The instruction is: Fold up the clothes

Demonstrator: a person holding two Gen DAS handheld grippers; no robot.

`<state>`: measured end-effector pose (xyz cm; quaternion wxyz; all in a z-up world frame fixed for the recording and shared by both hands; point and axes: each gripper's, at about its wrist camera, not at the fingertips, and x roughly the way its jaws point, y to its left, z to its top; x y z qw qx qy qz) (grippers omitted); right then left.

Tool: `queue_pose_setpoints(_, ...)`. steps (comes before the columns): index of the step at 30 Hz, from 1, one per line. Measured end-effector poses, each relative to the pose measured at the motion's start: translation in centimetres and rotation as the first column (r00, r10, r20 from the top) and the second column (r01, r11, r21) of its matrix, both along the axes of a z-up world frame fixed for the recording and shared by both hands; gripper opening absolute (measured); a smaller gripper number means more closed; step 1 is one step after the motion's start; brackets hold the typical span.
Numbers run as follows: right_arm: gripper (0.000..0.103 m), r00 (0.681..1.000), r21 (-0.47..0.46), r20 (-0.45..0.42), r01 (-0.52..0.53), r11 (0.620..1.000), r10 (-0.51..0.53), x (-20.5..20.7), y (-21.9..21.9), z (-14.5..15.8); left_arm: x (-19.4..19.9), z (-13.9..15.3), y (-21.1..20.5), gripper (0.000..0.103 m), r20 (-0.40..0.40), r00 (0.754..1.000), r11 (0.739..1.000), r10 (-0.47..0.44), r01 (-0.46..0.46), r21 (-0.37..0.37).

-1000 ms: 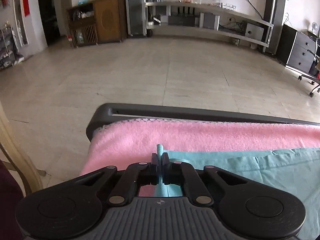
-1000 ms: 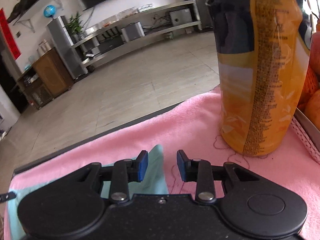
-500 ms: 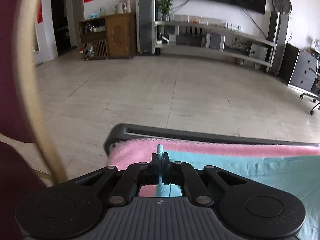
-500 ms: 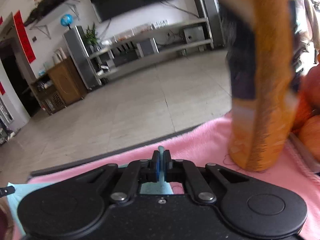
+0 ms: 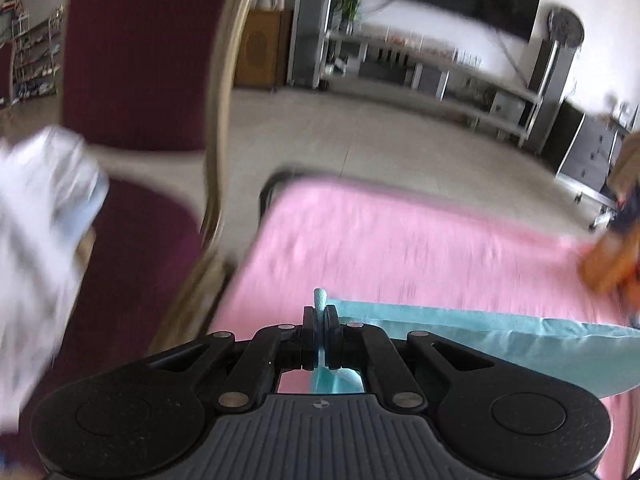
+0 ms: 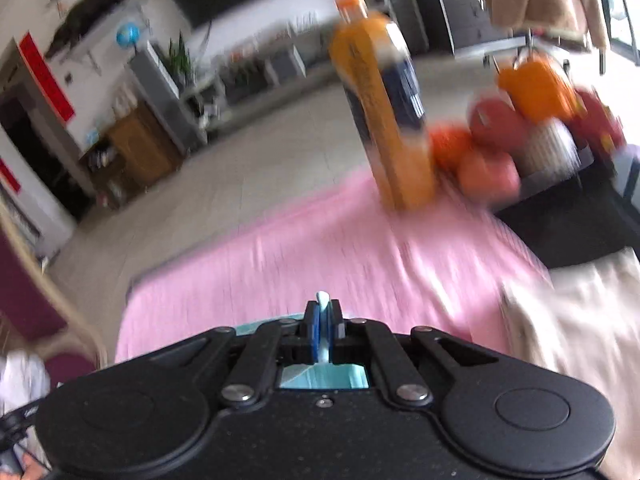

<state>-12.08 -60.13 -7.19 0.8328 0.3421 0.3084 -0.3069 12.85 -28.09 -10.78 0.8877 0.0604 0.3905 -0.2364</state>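
One teal garment (image 5: 500, 332) is held above the pink cloth (image 5: 400, 240), pinched by two grippers: the left gripper (image 5: 320, 312) and right gripper (image 6: 322, 312). One orange bottle (image 6: 384, 108) stands at the cloth's far edge. A second ago, the right gripper was spread apart and the garment lay flat.

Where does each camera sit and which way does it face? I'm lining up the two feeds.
Left wrist: on the left gripper, facing across the pink cover toward a maroon chair; fingers pinch the teal cloth.
Right wrist: on the right gripper, facing the orange bottle and fruit.
Shared: teal cloth, pink cover, bottle.
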Motion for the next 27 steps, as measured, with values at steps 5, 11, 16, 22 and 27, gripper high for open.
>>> queue_pose_setpoints(5, 0.004, 0.997, 0.139, -0.074, 0.022, 0.990, -0.012, -4.1, 3.3, -6.8, -3.6, -4.7, 1.4, 0.002, -0.043, 0.999, 0.991, 0.022, -0.015, 0.135)
queue_pose_setpoints(11, 0.004, 0.997, 0.146, 0.031, 0.064, 0.987, -0.070, -6.9, 4.3, -6.9, -5.2, -2.9, 3.9, 0.002, -0.042, 0.998, 0.998, 0.054, -0.052, 0.044)
queue_pose_setpoints(16, 0.004, 0.994, 0.111, 0.076, 0.073, 0.991, -0.081, -9.3, 4.8, -6.5, -7.1, -2.7, 6.4, 0.002, -0.084, 0.993, 0.997, 0.079, -0.080, -0.011)
queue_pose_setpoints(22, 0.004, 0.994, 0.060, 0.058, 0.091, 0.994, -0.095, -10.4, 5.8, -7.3, -8.1, -5.7, 5.4, 0.004, -0.106, 0.991, 0.988, 0.082, -0.066, 0.143)
queue_pose_setpoints(27, 0.017, 0.993, 0.001, 0.054, 0.107, 0.994, -0.107, -11.0, 6.6, -7.2, -9.1, -5.1, 6.1, 0.022, -0.058, 0.992, 0.978, 0.109, -0.097, 0.184)
